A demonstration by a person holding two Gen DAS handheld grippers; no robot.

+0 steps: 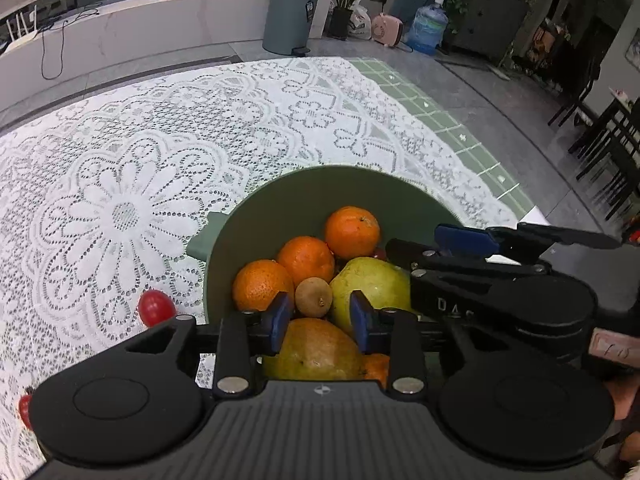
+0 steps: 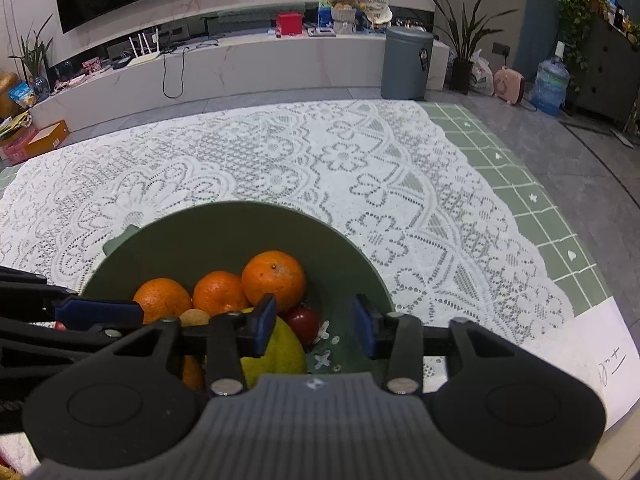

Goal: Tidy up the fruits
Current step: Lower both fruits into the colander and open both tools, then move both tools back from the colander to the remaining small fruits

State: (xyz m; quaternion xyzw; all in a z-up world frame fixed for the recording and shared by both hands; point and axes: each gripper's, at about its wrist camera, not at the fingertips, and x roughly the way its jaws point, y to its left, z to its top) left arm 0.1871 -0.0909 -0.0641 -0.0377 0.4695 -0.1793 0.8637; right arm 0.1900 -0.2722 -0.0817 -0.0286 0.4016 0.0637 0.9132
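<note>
A green bowl [image 1: 280, 196] sits on the lace tablecloth and holds three oranges [image 1: 352, 232], a small brown kiwi [image 1: 314, 297], a green pear [image 1: 376, 284] and a yellow-orange pear [image 1: 316, 352]. My left gripper [image 1: 320, 320] is open and empty just above the fruit. My right gripper [image 2: 314, 326] is open and empty over the bowl [image 2: 224, 228], above a red cherry tomato [image 2: 303, 322] and the green pear [image 2: 276, 354]. The right gripper also shows in the left wrist view [image 1: 464, 240]. A red cherry tomato [image 1: 156, 307] lies on the cloth left of the bowl.
Another red tomato [image 1: 25, 408] lies at the left edge. A white paper [image 2: 592, 360] lies at the table's right corner. The table edge [image 1: 460, 120] runs along the right. A grey bin [image 2: 406, 62] and plants stand on the floor beyond.
</note>
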